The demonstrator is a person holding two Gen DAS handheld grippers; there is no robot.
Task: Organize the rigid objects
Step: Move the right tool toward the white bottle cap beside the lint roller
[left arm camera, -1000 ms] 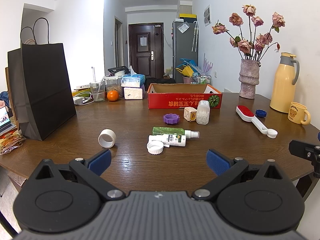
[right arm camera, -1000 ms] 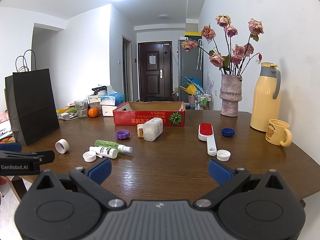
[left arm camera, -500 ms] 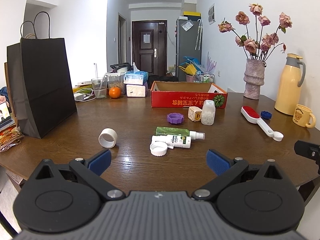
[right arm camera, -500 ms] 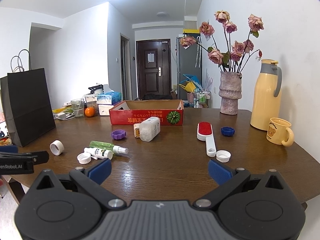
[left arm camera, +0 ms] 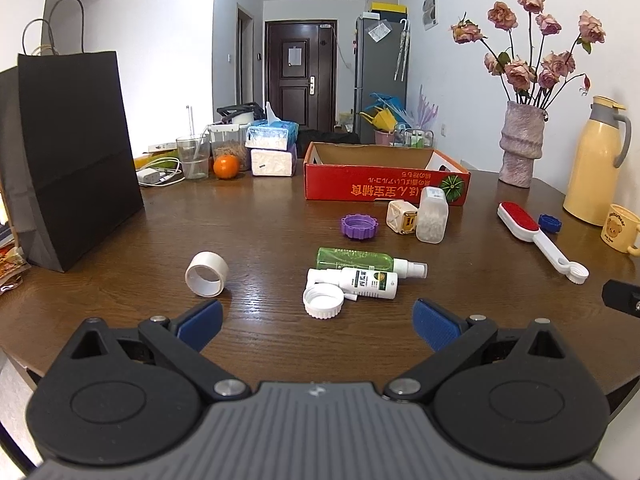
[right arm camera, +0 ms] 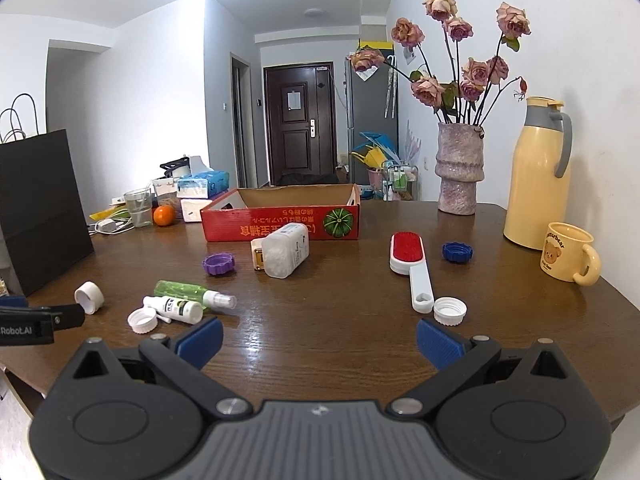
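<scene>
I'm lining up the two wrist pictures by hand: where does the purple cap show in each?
Left wrist view: the purple cap lies just right of centre, in front of the red box.
Right wrist view: the purple cap lies left of centre, below the box's left end.
Shared landmark: the red box, behind the cap in both.

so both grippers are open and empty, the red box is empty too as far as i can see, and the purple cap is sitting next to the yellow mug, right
One thing is off: the cap beside the yellow mug is the blue cap, not the purple cap, which lies left of the clear jar. The right wrist view shows this. The rest holds: the left gripper and right gripper are open and empty, and nothing shows inside the red box.
</scene>
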